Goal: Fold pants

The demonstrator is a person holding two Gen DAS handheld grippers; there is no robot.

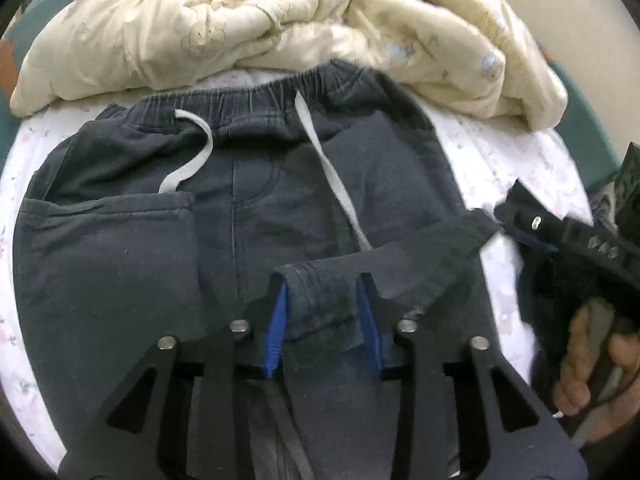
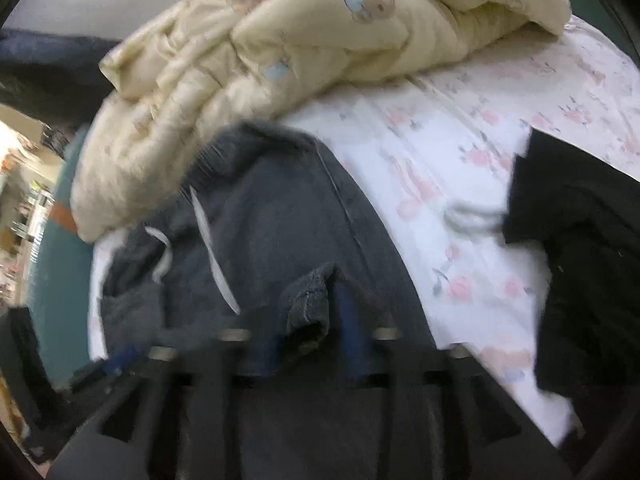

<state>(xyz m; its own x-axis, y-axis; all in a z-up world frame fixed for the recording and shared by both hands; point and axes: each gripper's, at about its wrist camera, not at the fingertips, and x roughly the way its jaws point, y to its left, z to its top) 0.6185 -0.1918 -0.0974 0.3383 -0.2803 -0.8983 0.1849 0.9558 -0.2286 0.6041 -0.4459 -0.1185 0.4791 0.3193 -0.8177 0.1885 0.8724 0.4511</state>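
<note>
While both tools hang low over the bed, the left gripper stands nearest, its blue pads parted on either side of a dark trouser hem that lies between them, seemingly let go. The right gripper is blurred; its jaws look spread with a bunched cuff between them, though I cannot tell whether a pad touches it. To the right, a hand holds that tool. The dark pants lie flat on the floral sheet, legs folded up toward the far waistband, white drawstrings trailing over the front. Another dark garment lies to the right, well apart. Beyond, touching the waistband, a cream quilt is heaped
</note>
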